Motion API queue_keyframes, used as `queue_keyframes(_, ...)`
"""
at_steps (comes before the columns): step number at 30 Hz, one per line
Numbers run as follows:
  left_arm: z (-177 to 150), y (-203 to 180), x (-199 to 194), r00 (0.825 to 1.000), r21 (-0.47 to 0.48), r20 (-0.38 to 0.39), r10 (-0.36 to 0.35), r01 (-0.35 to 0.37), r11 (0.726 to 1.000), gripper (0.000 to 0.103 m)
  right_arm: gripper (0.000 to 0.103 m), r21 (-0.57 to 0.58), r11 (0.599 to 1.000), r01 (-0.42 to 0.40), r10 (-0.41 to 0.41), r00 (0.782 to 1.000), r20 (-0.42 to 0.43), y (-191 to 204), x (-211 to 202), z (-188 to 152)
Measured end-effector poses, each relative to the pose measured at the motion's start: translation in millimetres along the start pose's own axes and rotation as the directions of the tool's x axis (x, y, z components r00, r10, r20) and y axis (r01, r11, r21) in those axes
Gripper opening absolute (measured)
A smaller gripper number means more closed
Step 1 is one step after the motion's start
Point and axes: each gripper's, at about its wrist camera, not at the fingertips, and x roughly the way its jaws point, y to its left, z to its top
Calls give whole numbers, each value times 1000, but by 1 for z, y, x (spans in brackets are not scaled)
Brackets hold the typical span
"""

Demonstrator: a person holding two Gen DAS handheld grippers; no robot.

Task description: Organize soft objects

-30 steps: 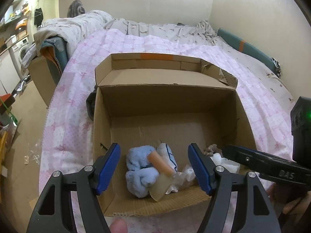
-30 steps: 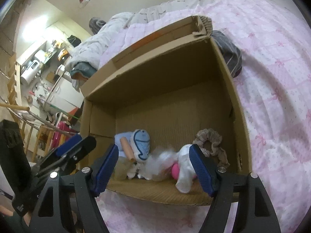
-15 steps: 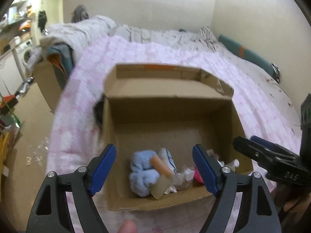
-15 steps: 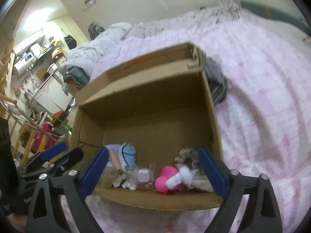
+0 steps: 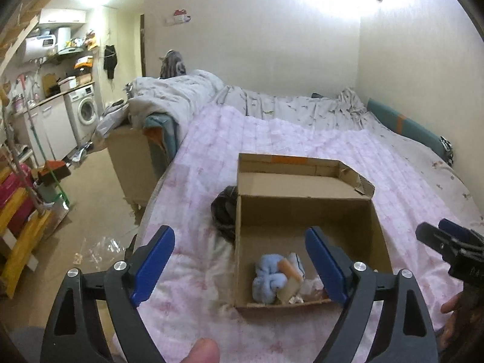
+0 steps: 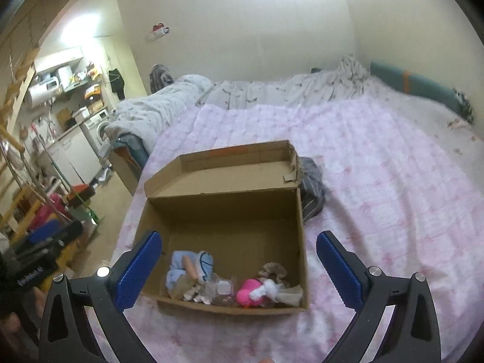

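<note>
Both grippers wide open, nothing between the jaws: left gripper and right gripper both sit on the near side of the cardboard box, above the pink quilt the box rests on. Soft items all lie inside the box along its near wall: blue plush in the near-left corner with a tan cylinder lying across it, pink toy and white cloth toward the near-right, frilly scrunchie just behind those (small clear bits between, can't identify). Dark striped fabric lies outside, against the box's far-right corner; the box's back flap stands open.
</note>
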Motion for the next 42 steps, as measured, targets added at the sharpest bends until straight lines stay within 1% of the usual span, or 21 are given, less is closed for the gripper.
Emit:
queue_keyframes(4,-16,5,-12,1000,-13,-30,-11,11,1000,87,103,-25,1000,15,-15,1000,-6,6,-16,-14)
queue_keyframes(7,-35,4,-15,998,-12,-68,-20,19,1000,87,103,-43,999,29,-29,1000,-10,11,-26,-29)
queue_keyframes(9,-48,4,-18,997,-4,-73,-20,20,1000,87,103,-55,998,39,-40,999,-16,14,-31,-40)
queue_keyframes(13,-65,2,-20,999,15,-47,2,-1,1000,88,103,-69,996,52,-54,998,-20,16,-35,-61)
queue_keyframes(14,-67,1,-17,999,26,-49,8,-7,1000,89,103,-72,996,58,-59,998,-14,17,-35,-67)
queue_keyframes(16,-70,-3,-4,997,52,-66,49,-46,998,89,103,-80,995,67,-68,998,-7,16,-34,-77)
queue_keyframes(17,-70,-2,1,996,47,-77,53,-49,998,89,103,-91,993,78,-79,997,-11,16,-31,-82)
queue_keyframes(19,-71,-1,4,996,33,-91,16,-13,999,89,103,-93,991,95,-100,994,-43,14,-22,-84)
queue_keyframes(20,-72,-1,4,996,30,-93,5,-3,1000,90,103,-69,993,98,-101,994,-51,10,-20,-83)
queue_keyframes(22,-73,-2,6,995,21,-99,-14,16,1000,95,103,-37,995,89,-91,995,-47,5,-19,-82)
queue_keyframes(24,-74,-2,6,995,15,-100,-23,24,1000,96,103,-32,993,112,-113,993,-40,1,-20,-82)
queue_keyframes(25,-74,-2,6,995,15,-96,-25,27,1000,98,103,-29,993,117,-118,992,-40,0,-20,-82)
queue_keyframes(26,-73,-3,4,996,20,-90,-27,29,999,103,103,-28,992,119,-120,992,-38,0,-20,-83)
queue_keyframes(30,-72,-3,2,996,21,-80,-41,43,999,103,103,-37,991,128,-129,991,-27,0,-22,-82)
queue_keyframes(32,-72,-3,2,996,25,-82,-31,33,999,103,103,-34,992,123,-124,992,-32,1,-21,-82)
queue_keyframes(42,-74,-3,8,994,20,-109,-32,35,999,103,103,-54,990,129,-132,990,-46,4,-19,-83)
